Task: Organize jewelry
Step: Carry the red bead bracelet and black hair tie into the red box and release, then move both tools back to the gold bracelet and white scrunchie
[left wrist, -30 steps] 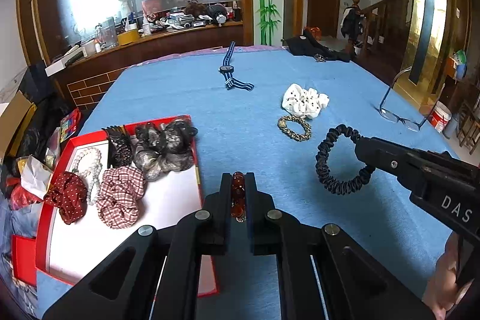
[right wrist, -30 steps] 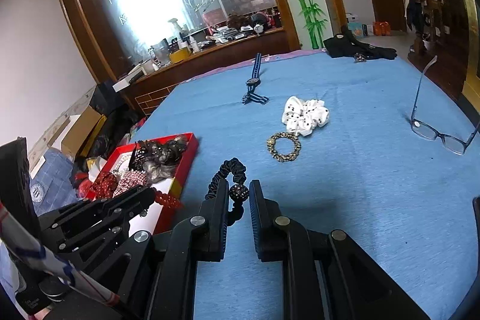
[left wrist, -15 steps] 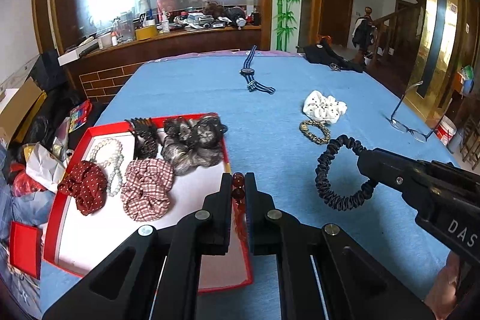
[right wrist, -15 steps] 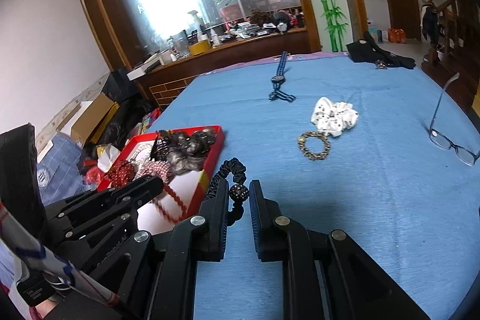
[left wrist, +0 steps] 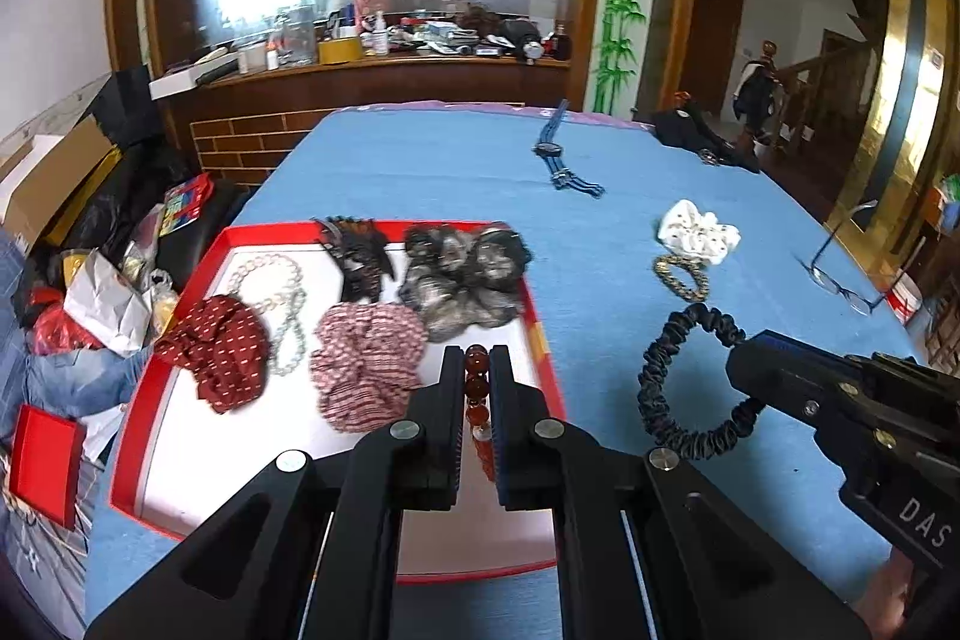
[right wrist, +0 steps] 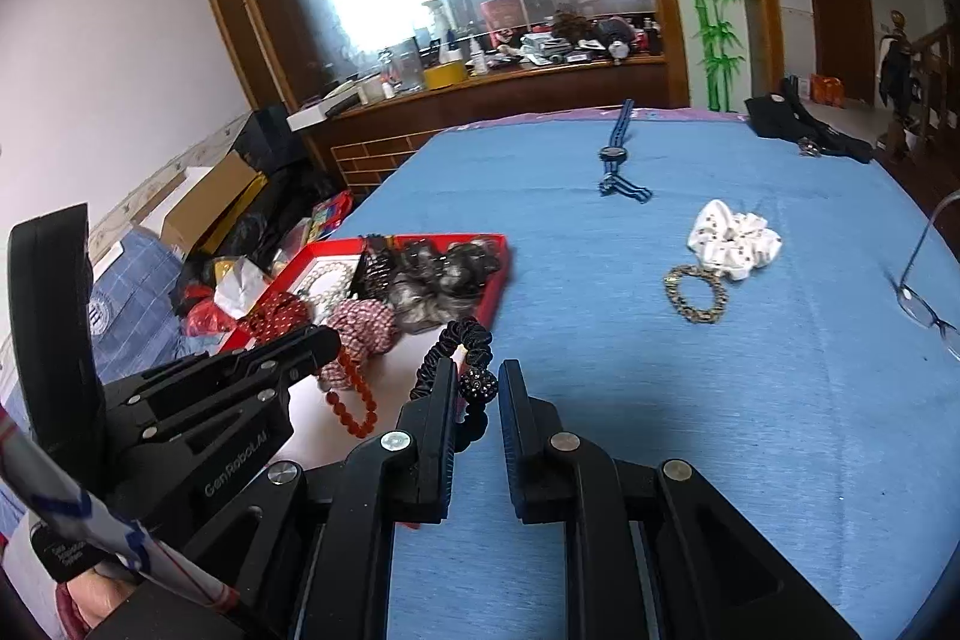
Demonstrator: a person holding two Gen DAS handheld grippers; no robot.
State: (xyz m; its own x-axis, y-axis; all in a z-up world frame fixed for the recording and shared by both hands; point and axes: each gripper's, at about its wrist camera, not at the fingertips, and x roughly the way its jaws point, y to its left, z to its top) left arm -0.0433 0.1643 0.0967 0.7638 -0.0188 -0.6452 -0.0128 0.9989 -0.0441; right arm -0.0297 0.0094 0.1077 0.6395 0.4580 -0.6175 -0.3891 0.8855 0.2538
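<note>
Now, left gripper: jaws pinched narrow on the amber bead bracelet, beads dangling over the tray's white floor, apparently so they can drop straight in.
Right gripper: jaws nearly closed on the black scrunchie at its beaded knot, the loop hanging free above the cloth at the tray's 3 o'clock side, seemingly waiting its turn.
Red tray: holds a red dotted scrunchie, plaid scrunchie, grey scrunchies, a dark claw clip and pearl necklace.
Free spot: the bare white patch at 6 o'clock inside the tray looks best for both pieces.
Waiting on the blue tablecloth: gold chain bracelet, white scrunchie touching it at 1 o'clock, blue watch farther at 12.
Obstacles: eyeglasses lie well apart at 3 o'clock; the two grippers sit close, so they may crowd each other over the tray.
</note>
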